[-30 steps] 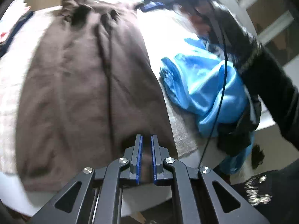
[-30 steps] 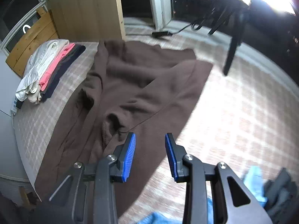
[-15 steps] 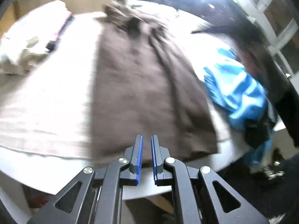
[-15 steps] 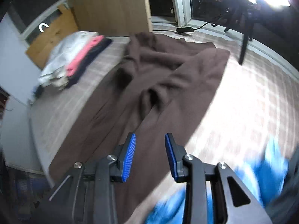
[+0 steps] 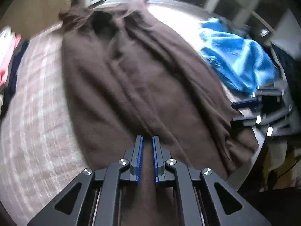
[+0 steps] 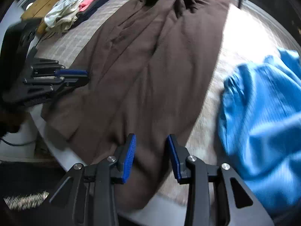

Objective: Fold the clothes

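Note:
A long brown garment [image 5: 135,79] lies spread lengthwise on the checked table cloth [image 5: 32,113]; it also shows in the right wrist view [image 6: 154,60]. My left gripper [image 5: 147,146] hovers over its near hem, jaws nearly closed with a narrow gap and nothing between them. My right gripper [image 6: 150,146] is open over the hem's right part, empty. Each gripper shows in the other's view: the right one [image 5: 250,109] at the garment's right edge, the left one [image 6: 75,77] at its left edge.
A crumpled blue garment [image 6: 263,113] lies to the right of the brown one, also in the left wrist view [image 5: 239,58]. A stack of folded white, pink and dark clothes [image 6: 79,5] sits at the far left. The table's white near edge [image 6: 160,211] runs below the hem.
Both grippers have come down toward the near hem of the brown garment. The right gripper swung from the far collar end to the hem; the left gripper moved right over the hem.

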The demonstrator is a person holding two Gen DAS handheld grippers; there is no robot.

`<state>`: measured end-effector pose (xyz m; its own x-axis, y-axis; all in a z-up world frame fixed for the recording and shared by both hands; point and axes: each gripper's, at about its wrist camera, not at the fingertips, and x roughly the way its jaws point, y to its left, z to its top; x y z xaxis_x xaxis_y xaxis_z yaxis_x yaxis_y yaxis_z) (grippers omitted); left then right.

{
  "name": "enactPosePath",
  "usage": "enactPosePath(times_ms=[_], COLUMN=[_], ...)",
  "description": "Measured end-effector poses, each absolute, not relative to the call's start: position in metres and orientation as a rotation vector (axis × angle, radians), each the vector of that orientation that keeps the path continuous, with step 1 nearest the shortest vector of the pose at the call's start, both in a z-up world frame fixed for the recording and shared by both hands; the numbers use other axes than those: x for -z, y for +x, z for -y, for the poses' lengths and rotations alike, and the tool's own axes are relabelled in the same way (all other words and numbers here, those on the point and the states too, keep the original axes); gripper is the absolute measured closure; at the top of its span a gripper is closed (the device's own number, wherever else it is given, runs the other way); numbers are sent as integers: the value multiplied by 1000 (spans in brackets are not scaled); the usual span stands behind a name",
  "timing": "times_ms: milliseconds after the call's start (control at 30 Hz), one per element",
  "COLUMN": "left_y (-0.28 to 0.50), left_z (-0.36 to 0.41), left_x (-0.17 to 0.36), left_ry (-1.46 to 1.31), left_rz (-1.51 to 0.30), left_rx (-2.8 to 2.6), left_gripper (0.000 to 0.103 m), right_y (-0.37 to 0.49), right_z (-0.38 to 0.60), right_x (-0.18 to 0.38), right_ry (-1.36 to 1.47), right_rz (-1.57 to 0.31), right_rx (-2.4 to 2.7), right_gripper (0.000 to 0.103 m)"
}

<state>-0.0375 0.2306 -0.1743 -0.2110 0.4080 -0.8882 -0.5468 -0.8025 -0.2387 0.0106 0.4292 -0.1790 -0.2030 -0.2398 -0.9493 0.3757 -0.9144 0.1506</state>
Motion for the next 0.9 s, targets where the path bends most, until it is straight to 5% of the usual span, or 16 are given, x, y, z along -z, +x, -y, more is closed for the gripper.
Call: enactPosePath(times_ms=[133,300,533,900], left_y=[-34,-54,-57,-70], left_z=[-218,-206,-209,-192], left_x=[156,156,177,169], left_ry=[-1378,-1356,-1402,-1441], left_rz=[-144,-157,-194,-39], left_rx=[-1991,-2008,-1964,-1939], left_gripper=[91,93,93,93], right_y=[-16,-93,-244,-328], right_z=[-438,-401,-317,-359], right_x=[131,92,112,126], right_ry=[1574,1378,1358,1445], right_rz=[39,62,-5,-121], right_rx=[2362,2501,2419,2545], right_gripper=[68,68,68,65])
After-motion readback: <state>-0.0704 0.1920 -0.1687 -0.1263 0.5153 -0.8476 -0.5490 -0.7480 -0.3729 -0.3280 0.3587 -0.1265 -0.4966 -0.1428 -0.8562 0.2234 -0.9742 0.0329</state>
